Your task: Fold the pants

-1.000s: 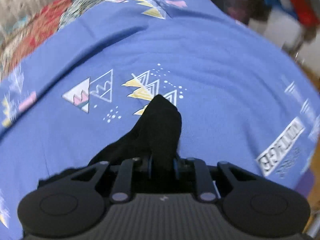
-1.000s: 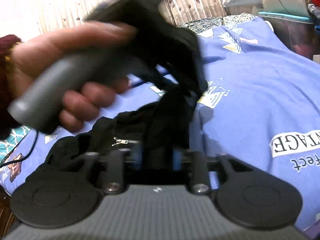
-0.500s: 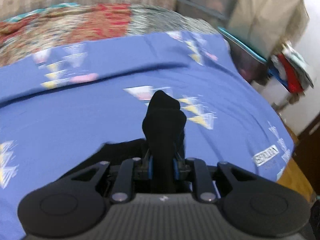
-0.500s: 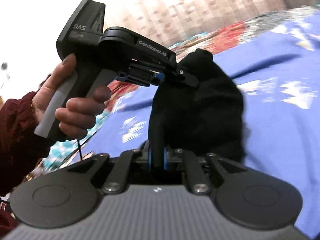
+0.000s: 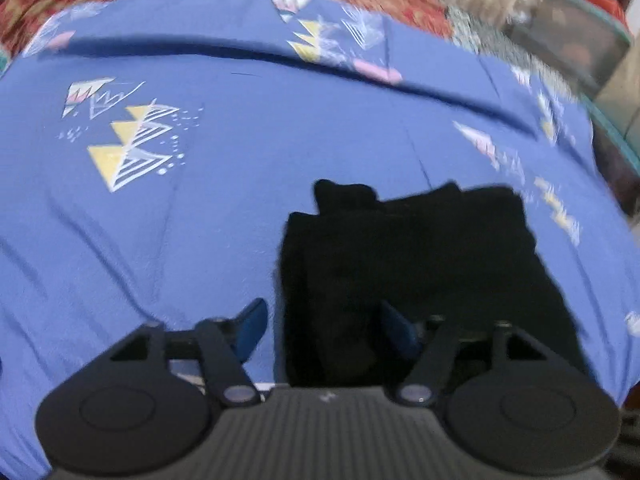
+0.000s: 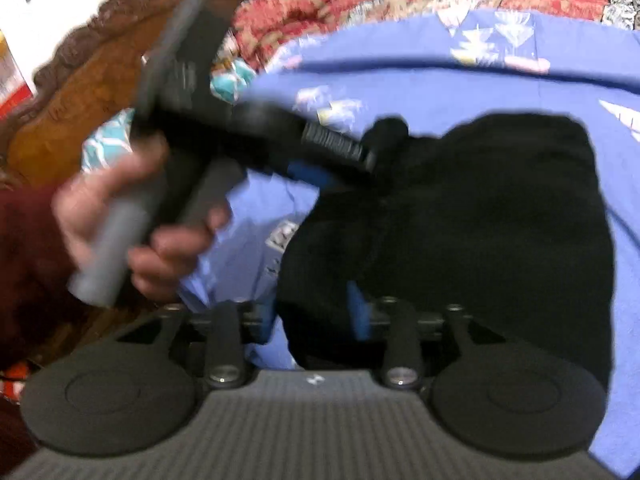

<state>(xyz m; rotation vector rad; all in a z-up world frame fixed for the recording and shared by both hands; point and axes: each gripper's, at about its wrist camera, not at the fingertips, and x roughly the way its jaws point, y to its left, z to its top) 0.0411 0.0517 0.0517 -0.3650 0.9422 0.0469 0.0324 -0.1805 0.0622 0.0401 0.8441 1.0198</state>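
Lying folded, pants (image 5: 416,256) leave bedsheet (image 5: 240,200) bare leftward.

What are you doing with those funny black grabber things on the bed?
A person is folding black pants on a blue bedsheet, with a grabber in each hand. The pants lie in a folded bundle on the sheet. The left gripper and the right gripper are both opening, letting the cloth go, though it still lies between their fingers. In the right view, a hand in a dark red sleeve holds the left grabber.
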